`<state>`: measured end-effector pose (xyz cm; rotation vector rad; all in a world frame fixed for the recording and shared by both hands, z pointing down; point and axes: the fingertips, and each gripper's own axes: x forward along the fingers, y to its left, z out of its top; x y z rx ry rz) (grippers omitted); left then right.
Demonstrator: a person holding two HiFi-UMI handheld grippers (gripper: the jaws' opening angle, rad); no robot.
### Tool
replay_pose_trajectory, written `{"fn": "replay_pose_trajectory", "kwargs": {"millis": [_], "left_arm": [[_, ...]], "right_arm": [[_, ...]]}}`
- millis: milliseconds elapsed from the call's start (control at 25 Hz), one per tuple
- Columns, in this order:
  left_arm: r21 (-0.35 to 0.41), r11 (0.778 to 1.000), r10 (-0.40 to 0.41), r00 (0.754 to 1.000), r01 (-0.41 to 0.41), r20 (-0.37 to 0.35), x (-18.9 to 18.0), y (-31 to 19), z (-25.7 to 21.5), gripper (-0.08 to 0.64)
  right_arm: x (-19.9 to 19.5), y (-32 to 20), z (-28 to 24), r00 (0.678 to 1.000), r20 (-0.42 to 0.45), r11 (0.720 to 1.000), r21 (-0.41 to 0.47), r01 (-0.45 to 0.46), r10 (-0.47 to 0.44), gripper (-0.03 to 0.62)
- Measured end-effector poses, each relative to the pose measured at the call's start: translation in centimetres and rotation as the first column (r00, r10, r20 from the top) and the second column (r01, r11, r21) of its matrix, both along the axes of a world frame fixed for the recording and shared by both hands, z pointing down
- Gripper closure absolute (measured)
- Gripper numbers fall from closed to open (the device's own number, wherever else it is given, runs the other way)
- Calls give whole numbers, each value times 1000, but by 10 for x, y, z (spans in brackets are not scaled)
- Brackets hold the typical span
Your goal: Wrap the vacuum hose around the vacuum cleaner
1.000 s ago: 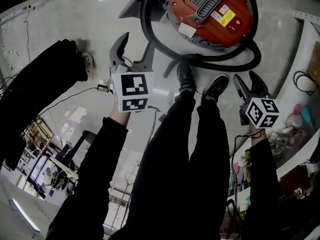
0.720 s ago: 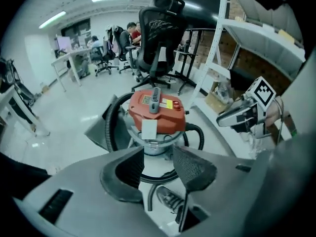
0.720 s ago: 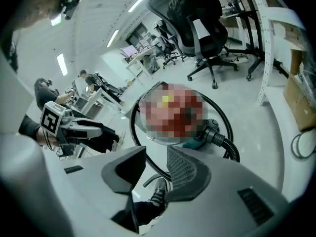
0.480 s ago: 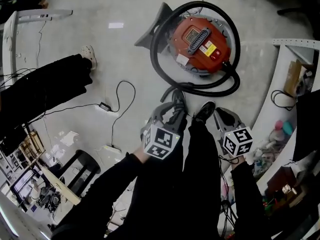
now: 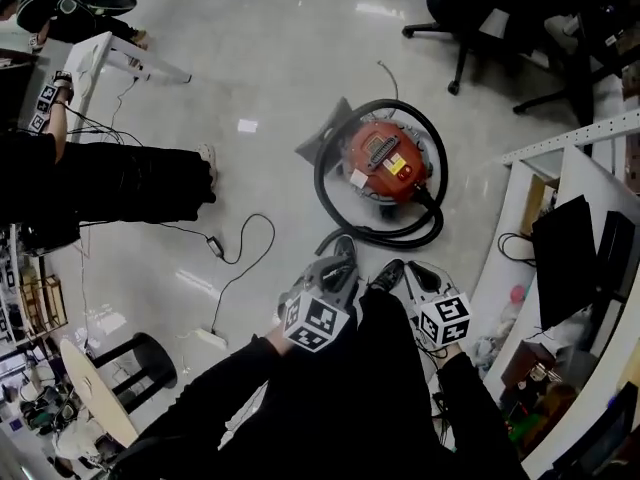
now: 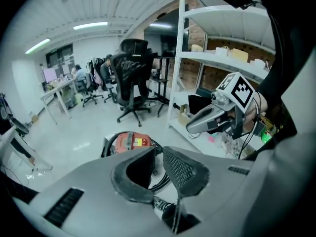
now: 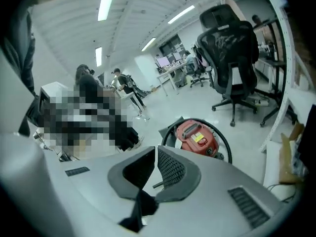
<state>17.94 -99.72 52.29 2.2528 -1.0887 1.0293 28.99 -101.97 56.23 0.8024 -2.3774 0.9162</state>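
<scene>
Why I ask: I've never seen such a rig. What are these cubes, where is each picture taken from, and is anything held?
A person stands with a hand-held gripper in each hand; the marker cubes are part of those. One view comes from a head camera looking down: left gripper, right gripper. The other two cameras ride on the grippers, looking along their jaws. On the floor sits a red vacuum cleaner, its black hose looped around it. Both pairs of jaws have just been closing, with nothing between them.

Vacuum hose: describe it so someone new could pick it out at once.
On the pale floor, ahead of the person's shoes, sits a red vacuum. The hose is the thick black tube ringing it, unlike the thin cable lying loose to the left.
</scene>
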Motion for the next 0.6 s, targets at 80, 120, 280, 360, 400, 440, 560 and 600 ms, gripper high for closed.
{"fn": "replay_pose_trajectory", "kwargs": {"millis": [80, 120, 280, 360, 400, 440, 560, 600], "left_arm": [[41, 999, -24, 1000, 23, 5, 0, 2, -25, 486], [53, 998, -39, 999, 39, 4, 0, 4, -34, 486], [73, 994, -75, 997, 75, -3, -3, 24, -57, 486], [81, 994, -75, 997, 75, -5, -9, 35, -63, 486], [86, 993, -74, 997, 75, -7, -12, 39, -66, 486], [93, 993, -75, 997, 76, -13, -17, 42, -69, 486], [123, 989, -82, 996, 87, -42, -34, 50, -81, 486], [136, 987, -83, 995, 90, -54, -41, 53, -86, 486]], "right_arm": [[6, -4, -24, 1000, -10, 998, 58, 11, -11, 561], [9, -4, -34, 1000, -13, 997, 75, 14, -13, 561], [20, 10, -61, 999, -39, 995, 104, 12, -8, 561], [22, 19, -70, 999, -49, 993, 114, -8, 13, 561], [21, 24, -75, 998, -53, 993, 120, -20, 27, 561], [20, 28, -81, 998, -58, 991, 129, -32, 40, 561], [13, 42, -99, 994, -73, 984, 163, -70, 83, 561], [10, 46, -105, 992, -76, 981, 175, -87, 102, 561]]}}
